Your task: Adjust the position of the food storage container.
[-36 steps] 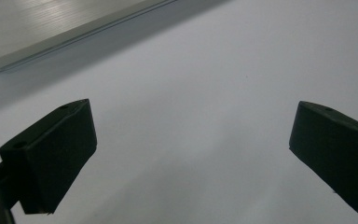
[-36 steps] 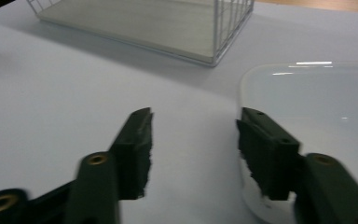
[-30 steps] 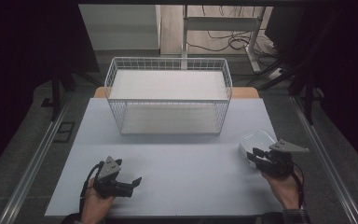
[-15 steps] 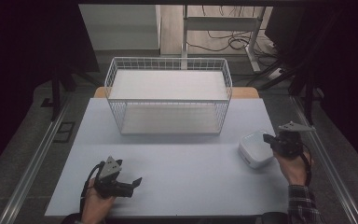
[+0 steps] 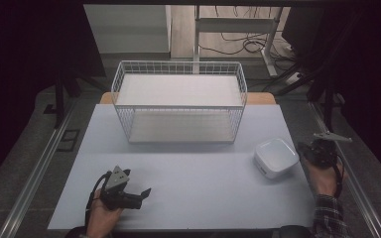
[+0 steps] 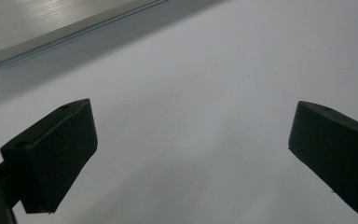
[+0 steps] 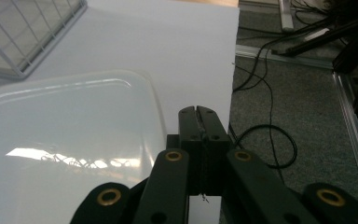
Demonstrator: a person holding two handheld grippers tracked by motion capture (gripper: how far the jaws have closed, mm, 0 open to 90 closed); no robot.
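A white wire basket point(image 5: 178, 101) stands at the far middle of the pale tabletop point(image 5: 193, 198). A white square container point(image 5: 276, 157) with rounded corners sits on the tabletop near its right edge, in front of the basket's right end and apart from it.

The right tool point(image 5: 311, 150) is held just beside the container's right side, over the tabletop's right edge. In the right gripper view its two black jaws are pressed together with nothing between them point(image 7: 199, 122), and the container point(image 7: 70, 140) lies just to the left of the jaw tips; whether they touch it cannot be told.

The left tool point(image 5: 141, 193) rests low at the near left of the tabletop, well apart from the container. In the left gripper view its jaws stand wide apart point(image 6: 191, 154) over bare tabletop.
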